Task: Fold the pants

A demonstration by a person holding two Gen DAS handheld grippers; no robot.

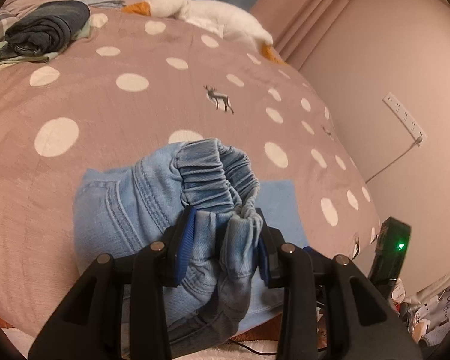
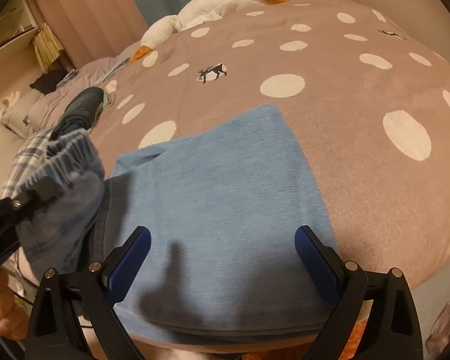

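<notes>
The light-blue denim pants [image 2: 225, 198] lay on the polka-dot bedspread [image 1: 75, 96] at the near edge of the bed, the legs already doubled into a flat blue panel whose long axis ran away from the near edge toward the middle of the bed. The left gripper [image 1: 225, 240] had its jaws narrowed onto the bunched elastic waistband [image 1: 219, 168], the blue pads pressing gathered denim from both sides, so the waist end was lifted clear of the bedspread to the left of the flat panel. The right gripper [image 2: 222, 258] hung directly over the near end of that panel with its jaws wide and nothing between them; whether its fingers touched the cloth could not be told. Judging from this, the coming fold turned on the waist end sitting left of and above the flat legs: the left gripper was the one placed to carry it across and lay it over the panel, while the right was nearer to pin the near edge. A folded dark garment [image 1: 48, 30] and a white plush goose [image 1: 207, 15] sat toward the far edge, well apart from the pants.
</notes>
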